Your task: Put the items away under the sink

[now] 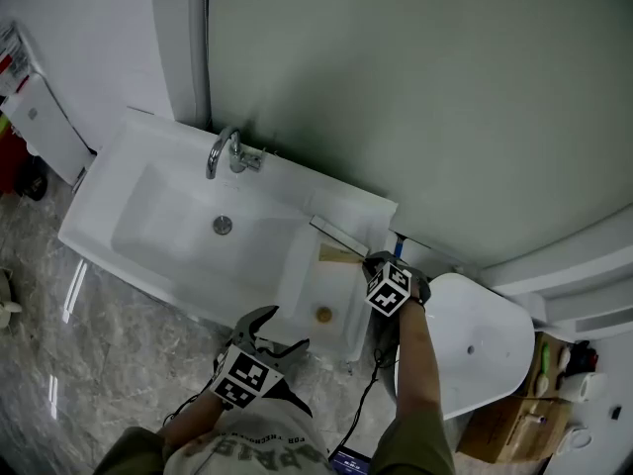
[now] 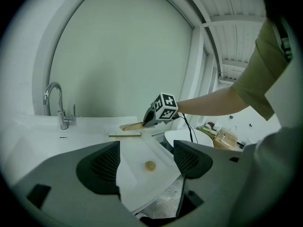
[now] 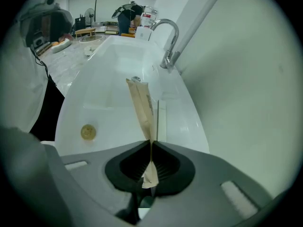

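Observation:
My right gripper [image 1: 369,262] is shut on a flat tan paper packet [image 1: 339,255], held just above the white counter to the right of the basin. In the right gripper view the packet [image 3: 141,107] stands edge-on, pinched between the jaws of that gripper [image 3: 150,148]. A small round gold disc [image 1: 323,315] lies on the counter near its front edge. A thin pale strip [image 1: 336,233] lies behind the packet. My left gripper [image 1: 277,331] hangs open and empty in front of the counter, with the disc [image 2: 150,165] showing between its jaws.
The white sink [image 1: 148,228] has a chrome faucet [image 1: 224,151] at the back. A white toilet [image 1: 475,344] stands right of the counter, with a cardboard box [image 1: 509,422] beyond it. The floor is grey marble [image 1: 109,364]. A pale green wall [image 1: 415,97] is behind.

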Demonstrator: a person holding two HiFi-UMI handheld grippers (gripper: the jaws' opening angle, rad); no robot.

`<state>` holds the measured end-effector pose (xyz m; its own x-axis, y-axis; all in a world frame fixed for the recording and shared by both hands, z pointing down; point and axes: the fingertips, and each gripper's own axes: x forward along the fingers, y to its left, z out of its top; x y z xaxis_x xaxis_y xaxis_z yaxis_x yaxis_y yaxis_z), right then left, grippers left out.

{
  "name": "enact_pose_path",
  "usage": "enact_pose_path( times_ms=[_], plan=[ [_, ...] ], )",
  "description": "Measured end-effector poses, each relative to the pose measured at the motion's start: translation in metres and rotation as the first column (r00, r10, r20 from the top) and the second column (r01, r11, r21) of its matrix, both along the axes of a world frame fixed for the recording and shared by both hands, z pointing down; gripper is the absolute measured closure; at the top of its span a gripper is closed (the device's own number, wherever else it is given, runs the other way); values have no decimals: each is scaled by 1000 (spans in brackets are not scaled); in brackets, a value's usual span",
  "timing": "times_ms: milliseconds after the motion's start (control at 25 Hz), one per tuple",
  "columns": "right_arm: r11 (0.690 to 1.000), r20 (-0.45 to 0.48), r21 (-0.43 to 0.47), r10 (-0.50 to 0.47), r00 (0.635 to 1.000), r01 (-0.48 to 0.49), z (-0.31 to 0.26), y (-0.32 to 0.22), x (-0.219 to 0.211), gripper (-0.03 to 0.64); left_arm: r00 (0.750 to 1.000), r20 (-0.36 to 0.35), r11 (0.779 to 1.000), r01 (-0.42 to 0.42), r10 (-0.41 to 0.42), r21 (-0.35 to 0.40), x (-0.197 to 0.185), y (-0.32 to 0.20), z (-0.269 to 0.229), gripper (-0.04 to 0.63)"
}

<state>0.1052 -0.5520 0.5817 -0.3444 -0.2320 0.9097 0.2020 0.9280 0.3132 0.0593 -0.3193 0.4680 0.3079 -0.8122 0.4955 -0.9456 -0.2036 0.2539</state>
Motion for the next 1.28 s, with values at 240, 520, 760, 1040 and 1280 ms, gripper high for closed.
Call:
enact_pose_path(
  times_ms=[240,520,760,1040,1280],
  plan=[
    [997,27,22,71,997,-71,-9,52,10,598,999,11,999,-50,50,3,1,49,-3,258],
    [990,42,22,141,989,-142,-19,114,31,598,994,11,994,-107,107,-6,6,101,4,258],
    [984,71,-1,180,981,-180,-25,148,44,598,992,-2,992,-125,125,-10,11,124,7,258],
    [990,65,-13,138,988,-138,-21,175,54,598,994,0,993,-113,113,-22,32,143,11,258],
    [996,95,-41,79,992,-76,-17,203,67,598,999,18,999,-31,32,-44,61,163,17,258]
  ],
)
